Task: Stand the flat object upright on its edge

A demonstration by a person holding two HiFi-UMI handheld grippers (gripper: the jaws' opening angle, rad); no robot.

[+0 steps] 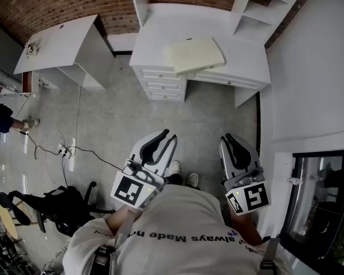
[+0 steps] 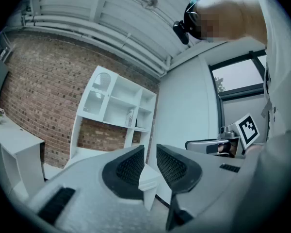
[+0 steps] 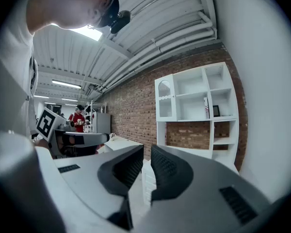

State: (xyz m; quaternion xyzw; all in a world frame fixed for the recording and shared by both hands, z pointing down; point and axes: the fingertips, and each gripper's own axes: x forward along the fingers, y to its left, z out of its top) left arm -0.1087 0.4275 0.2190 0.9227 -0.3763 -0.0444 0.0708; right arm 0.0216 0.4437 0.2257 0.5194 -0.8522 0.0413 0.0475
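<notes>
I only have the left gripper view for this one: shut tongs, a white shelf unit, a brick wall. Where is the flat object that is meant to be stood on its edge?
Observer: The head view shows a cream flat board lying flat on the white desk, skewed to its front edge.
Reviewer: Is either gripper near it?
Observer: No. The left tongs and right tongs hang over the floor close to the person's body, well short of the desk.
Reviewer: Are the right tongs holding anything?
Observer: The right gripper view shows them shut with nothing between them.
</notes>
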